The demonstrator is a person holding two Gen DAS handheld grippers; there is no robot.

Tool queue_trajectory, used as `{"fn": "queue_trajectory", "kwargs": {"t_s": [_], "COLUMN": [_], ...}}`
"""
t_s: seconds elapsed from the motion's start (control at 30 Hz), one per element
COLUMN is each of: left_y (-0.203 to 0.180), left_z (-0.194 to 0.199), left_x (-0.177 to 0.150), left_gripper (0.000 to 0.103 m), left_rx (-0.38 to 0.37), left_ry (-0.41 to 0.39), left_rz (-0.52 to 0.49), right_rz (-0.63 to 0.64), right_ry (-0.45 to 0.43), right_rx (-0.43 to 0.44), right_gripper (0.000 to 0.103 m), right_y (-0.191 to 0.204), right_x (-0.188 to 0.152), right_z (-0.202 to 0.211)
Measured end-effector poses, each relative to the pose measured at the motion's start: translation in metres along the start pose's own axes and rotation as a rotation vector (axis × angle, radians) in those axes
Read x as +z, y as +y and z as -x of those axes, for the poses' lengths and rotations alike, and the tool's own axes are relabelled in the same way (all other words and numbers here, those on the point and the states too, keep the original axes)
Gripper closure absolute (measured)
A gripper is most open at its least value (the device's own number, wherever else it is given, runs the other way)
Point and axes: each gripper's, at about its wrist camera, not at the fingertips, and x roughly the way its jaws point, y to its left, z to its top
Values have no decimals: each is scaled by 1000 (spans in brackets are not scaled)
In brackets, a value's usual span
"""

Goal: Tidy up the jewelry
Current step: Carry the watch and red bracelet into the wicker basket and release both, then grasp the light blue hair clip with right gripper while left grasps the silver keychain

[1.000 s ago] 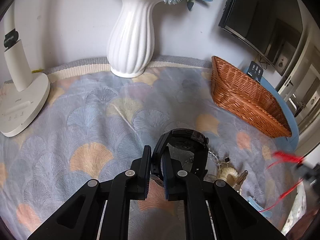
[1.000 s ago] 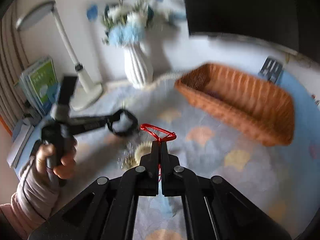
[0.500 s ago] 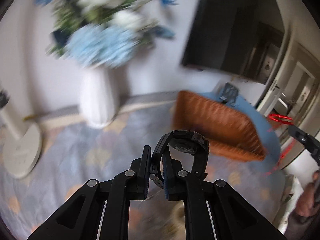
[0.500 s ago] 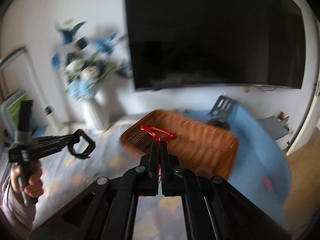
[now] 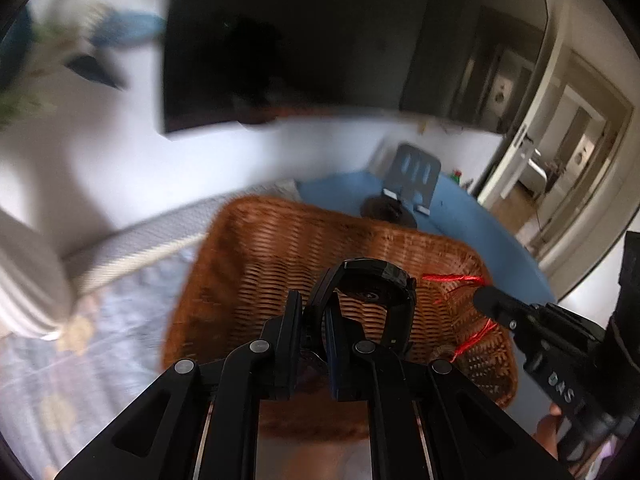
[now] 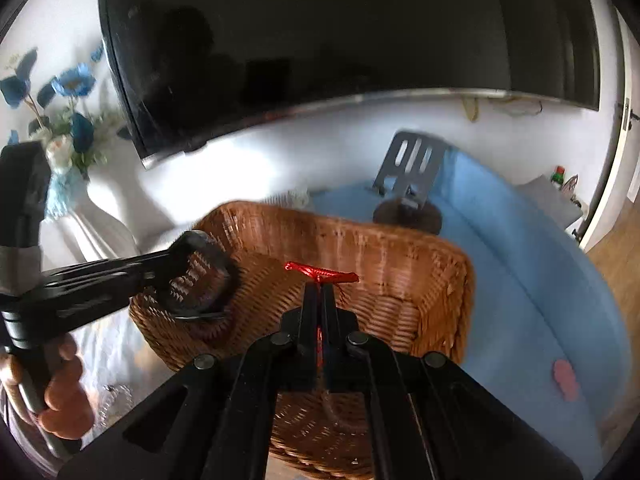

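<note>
Wicker basket (image 5: 248,280) now lies under both clamped grippers: left (image 5: 312,312) holding watch (image 5: 376,280), right (image 6: 320,292) red cord (image 6: 320,272).

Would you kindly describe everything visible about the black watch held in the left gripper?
The black watch has a dark, glossy case and a black strap closed into a loop. The left gripper is shut on one side of the strap, holding the loop upright with the case at the top. It hangs in the air over the wicker basket, touching nothing but the gripper. The dial is too blurred to read.
</note>
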Motion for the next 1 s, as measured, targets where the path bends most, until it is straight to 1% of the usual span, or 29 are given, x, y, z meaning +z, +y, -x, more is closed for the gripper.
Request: {"fn": "queue_trajectory", "kwargs": {"t_s": [0.17, 0.23, 0.27, 0.3, 0.33, 0.37, 0.4, 0.43, 0.47, 0.5, 0.6, 0.67, 0.73, 0.8, 0.87, 0.93, 0.97, 1.0], "left_y": [-8, -11, -11, -11, -11, -11, -9, -7, -5, -2, 6, 11, 17, 23, 29, 35, 40, 44], "left_z": [-29, -35, -34, -33, -27, -17, -8, 5, 15, 27, 71, 99, 121, 145, 175, 200, 215, 221], "left_x": [-5, -6, -7, -7, -7, -6, -5, -3, -3, -3, -10, -21, -34, -51, -75, -99, -117, -126], "left_gripper": [92, 91, 87, 84, 83, 80, 73, 68, 59, 55, 55, 53, 49, 49, 49, 49, 49, 49], "left_rx": [-6, -9, -15, -23, -24, -16, -10, -9, -11, -12, 20, 44, 57, 68, 86, 110, 135, 141], "left_ry": [45, 60, 67, 72, 62, 38, 19, -8, -23, -43, -104, -130, -136, -153, -182, -211, -224, -228], "left_rz": [-2, -3, -3, -2, 0, -3, -2, 7, 15, 23, 26, 36, 58, 71, 67, 60, 63, 67], "right_rz": [12, -10, -31, -54, -72, -82, -90, -96, -98, -95, -73, -46, -28, -3, 38, 88, 119, 134], "right_ry": [58, 73, 72, 63, 46, 32, 23, 12, -2, -10, -37, -49, -49, -49, -35, -15, -10, -9], "right_rx": [4, 35, 62, 85, 96, 97, 99, 108, 124, 136, 164, 186, 212, 253, 268, 248, 211, 184], "right_gripper": [101, 100, 99, 99, 96, 94, 86, 75, 71, 69, 67, 64, 51, 44, 43, 43, 43, 43], "right_y": [0, -3, -6, -10, -13, -15, -17, -17, -15, -13, 2, 16, 30, 47, 67, 86, 97, 103], "right_x": [-9, -10, -10, -10, -8, -8, -5, -5, -6, -7, -12, -21, -33, -51, -73, -99, -112, -122], "right_z": [-15, -17, -15, -10, -3, 3, 7, 14, 24, 31, 57, 75, 88, 98, 104, 106, 106, 106]}}
